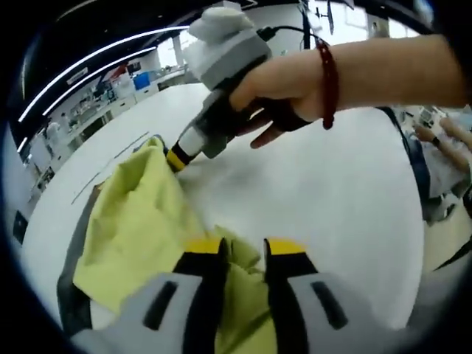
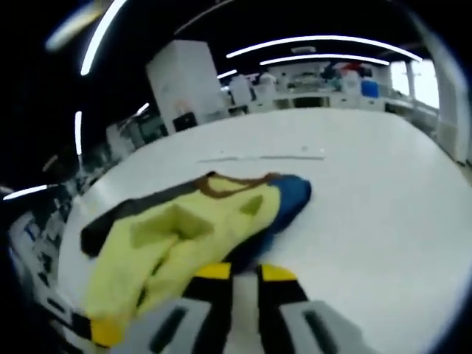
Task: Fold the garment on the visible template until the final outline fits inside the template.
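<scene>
The white bench point(image 1: 324, 199) carries the yellow garment point(image 1: 136, 228), which lies crumpled with dark blue showing at its edges. The left tool point(image 1: 244, 254) has its jaws nearly shut on a garment fold. The right tool point(image 1: 175, 158), held by a hand point(image 1: 284, 88), pinches the garment's far edge.

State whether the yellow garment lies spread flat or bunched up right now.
Bunched up. The yellow garment lies in humps and folds on the white table, with both the left gripper and right gripper at its edges.
</scene>
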